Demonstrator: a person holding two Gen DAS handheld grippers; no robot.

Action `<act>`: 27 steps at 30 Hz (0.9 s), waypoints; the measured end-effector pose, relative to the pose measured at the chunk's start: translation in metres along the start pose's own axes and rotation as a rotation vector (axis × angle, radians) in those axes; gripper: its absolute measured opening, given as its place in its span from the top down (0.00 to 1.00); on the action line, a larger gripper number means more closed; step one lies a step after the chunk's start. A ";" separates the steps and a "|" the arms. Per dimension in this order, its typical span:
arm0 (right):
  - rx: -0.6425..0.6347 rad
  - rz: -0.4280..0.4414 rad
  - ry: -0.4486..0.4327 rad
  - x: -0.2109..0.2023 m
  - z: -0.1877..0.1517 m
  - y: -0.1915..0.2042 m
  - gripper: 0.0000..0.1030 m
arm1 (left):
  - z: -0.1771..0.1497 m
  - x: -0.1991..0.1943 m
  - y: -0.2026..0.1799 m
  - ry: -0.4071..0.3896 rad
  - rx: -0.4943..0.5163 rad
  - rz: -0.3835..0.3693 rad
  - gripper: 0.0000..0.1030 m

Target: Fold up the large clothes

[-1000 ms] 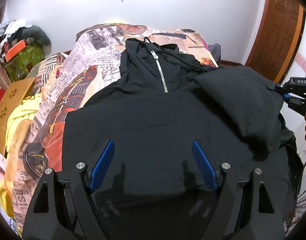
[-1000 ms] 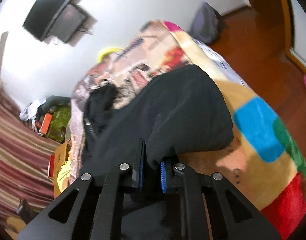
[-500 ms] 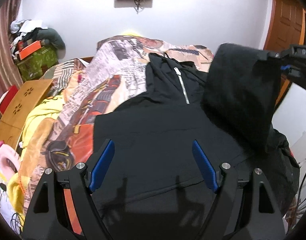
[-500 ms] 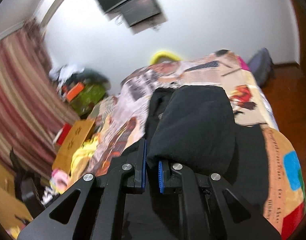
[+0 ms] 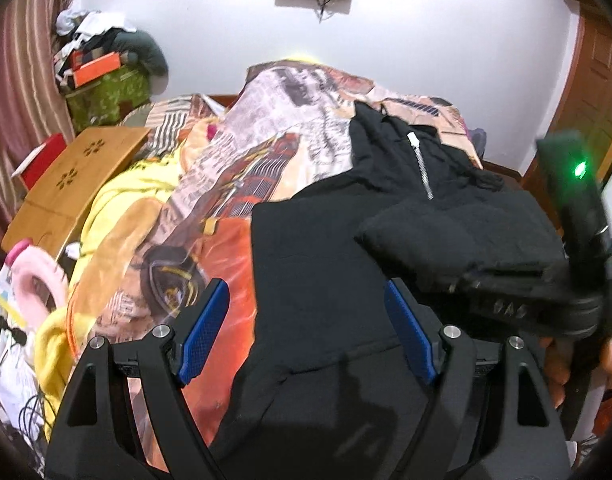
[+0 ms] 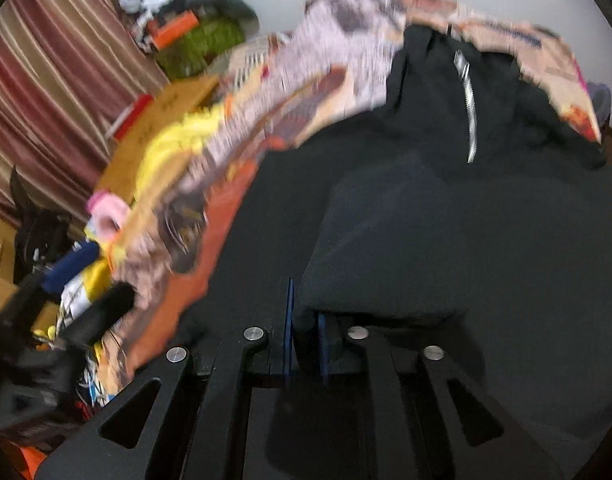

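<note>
A black hoodie (image 5: 326, 264) is spread front-up on the printed bedspread (image 5: 266, 168), its sleeve (image 5: 466, 228) pinched by the right gripper (image 6: 304, 332) over its chest. The left gripper (image 5: 306, 320) is held spread above the hem. Containers cannot be told.

Black zip-neck hoodie (image 5: 330, 264) flat, front up, on the bed, one sleeve (image 5: 462, 228) folded across its chest.
</note>
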State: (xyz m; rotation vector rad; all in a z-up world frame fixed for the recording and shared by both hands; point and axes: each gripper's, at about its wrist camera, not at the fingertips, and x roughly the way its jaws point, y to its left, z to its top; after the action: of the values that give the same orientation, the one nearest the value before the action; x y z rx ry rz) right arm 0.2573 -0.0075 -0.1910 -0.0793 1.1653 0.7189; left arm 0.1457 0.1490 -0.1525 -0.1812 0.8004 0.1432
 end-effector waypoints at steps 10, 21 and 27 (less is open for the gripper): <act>0.043 0.040 0.138 -0.018 -0.010 -0.016 0.77 | -0.014 0.012 -0.006 0.063 0.010 -0.003 0.23; 0.086 -0.090 -0.168 -0.125 -0.019 -0.077 0.61 | -0.003 0.024 -0.082 0.069 0.184 -0.034 0.23; 0.170 -0.279 -0.252 -0.158 -0.033 -0.140 0.57 | -0.014 0.058 -0.132 0.078 0.386 0.082 0.23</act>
State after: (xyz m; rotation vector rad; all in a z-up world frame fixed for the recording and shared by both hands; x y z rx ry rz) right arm 0.2766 -0.2049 -0.1113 -0.0078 0.9458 0.3696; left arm 0.2020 0.0206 -0.1901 0.2115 0.8985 0.0568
